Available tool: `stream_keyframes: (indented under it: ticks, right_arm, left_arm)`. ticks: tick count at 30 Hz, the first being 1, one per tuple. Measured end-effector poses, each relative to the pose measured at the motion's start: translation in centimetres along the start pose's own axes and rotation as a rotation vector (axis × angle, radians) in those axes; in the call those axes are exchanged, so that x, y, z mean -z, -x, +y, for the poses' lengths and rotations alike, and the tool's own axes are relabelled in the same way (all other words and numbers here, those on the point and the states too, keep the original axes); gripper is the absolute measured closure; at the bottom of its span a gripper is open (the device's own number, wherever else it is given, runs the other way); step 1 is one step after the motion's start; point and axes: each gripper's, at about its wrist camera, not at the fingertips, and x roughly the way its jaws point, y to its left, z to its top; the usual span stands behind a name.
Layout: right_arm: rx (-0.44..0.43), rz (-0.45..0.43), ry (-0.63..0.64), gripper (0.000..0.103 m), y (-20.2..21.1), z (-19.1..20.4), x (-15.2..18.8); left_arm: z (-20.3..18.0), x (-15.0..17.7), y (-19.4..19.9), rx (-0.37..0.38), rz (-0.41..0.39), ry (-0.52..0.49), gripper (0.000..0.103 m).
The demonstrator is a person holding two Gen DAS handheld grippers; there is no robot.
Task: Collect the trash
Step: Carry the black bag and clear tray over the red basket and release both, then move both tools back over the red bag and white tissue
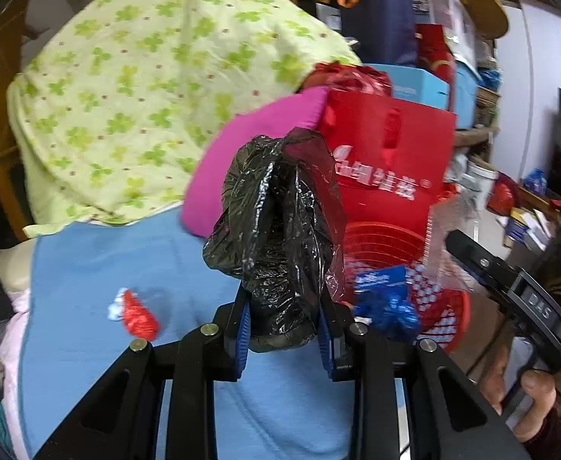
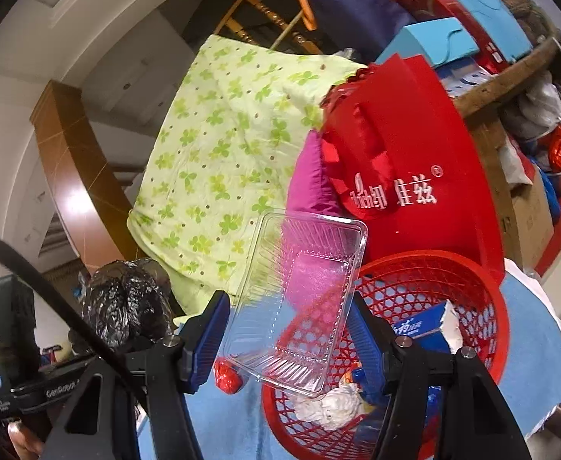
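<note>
Two grippers hold trash over a light blue cloth-covered surface point(image 1: 89, 268). Piled along its far edge are a pale green clover-print quilt point(image 1: 127, 76), a magenta cushion point(image 1: 250, 153) and a red fabric bag with white lettering point(image 1: 391, 161). Near the surface's right edge, in front of the bag, stands a round red plastic mesh basket point(image 2: 483, 299), which holds a blue-and-white carton point(image 2: 426, 326) and crumpled white paper point(image 2: 330, 406). The right gripper point(image 2: 288, 329) has its fingers pinching a clear rectangular plastic tray point(image 2: 299, 299) by its two long sides, the tray tilted above the basket's near-left rim. The left gripper point(image 1: 284, 326) has its fingers pressed onto a crumpled black plastic bag point(image 1: 276, 230), held up just left of the basket. A small red-and-white crumpled wrapper point(image 1: 136, 314) lies on the blue cloth, left of the basket and apart from it.
</note>
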Motion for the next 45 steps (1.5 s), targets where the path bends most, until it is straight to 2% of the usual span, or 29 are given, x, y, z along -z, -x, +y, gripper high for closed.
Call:
stream_keyframes:
  ticks: [4, 11, 14, 16, 17, 19, 22, 27, 34, 39, 45]
  right_arm:
    - [0.005, -0.007, -0.042, 0.037, 0.2, -0.9, -0.4]
    - [0.023, -0.005, -0.130, 0.036, 0.5, -2.9, -0.8]
    - [0.036, 0.000, -0.159, 0.033, 0.5, -3.6, -0.9]
    - [0.049, 0.008, -0.191, 0.020, 0.3, -4.2, -0.9]
    - [0.057, 0.012, -0.210, 0.017, 0.3, -4.5, -0.9]
    - [0.061, 0.017, -0.252, 0.015, 0.1, -5.1, -0.9]
    - [0.063, 0.006, -0.270, 0.015, 0.2, -5.4, -1.0]
    - [0.026, -0.028, -0.234, 0.015, 0.4, -4.1, -1.0]
    - [-0.058, -0.032, -0.071, 0.015, -0.7, 1.2, -0.2]
    - [-0.128, 0.012, 0.063, 0.015, -2.8, 6.2, 1.8]
    - [-0.165, 0.111, 0.115, 0.015, -6.1, 9.7, 4.8]
  left_arm:
    - [-1.3, 0.0, -1.1, 0.079, 0.019, -0.007, 0.071]
    - [-2.9, -0.4, -4.3, 0.166, 0.080, 0.031, 0.071]
    - [-3.7, -0.5, -5.5, 0.202, 0.098, 0.036, 0.070]
    - [-4.5, -0.6, -6.2, 0.209, 0.106, 0.027, 0.062]
    - [-4.8, -0.6, -6.5, 0.212, 0.106, 0.019, 0.059]
    - [-5.2, -0.5, -6.9, 0.199, 0.104, 0.006, 0.043]
    - [-4.8, -0.2, -6.6, 0.188, 0.090, 0.007, 0.042]
    - [-2.2, 0.9, -5.3, 0.143, 0.078, 0.031, 0.042]
    - [5.3, 5.3, -3.0, -0.001, 0.101, 0.124, 0.040]
    - [12.3, 9.3, -1.3, -0.155, 0.137, 0.233, 0.040]
    - [19.8, 13.0, 1.4, -0.284, 0.142, 0.392, 0.040]
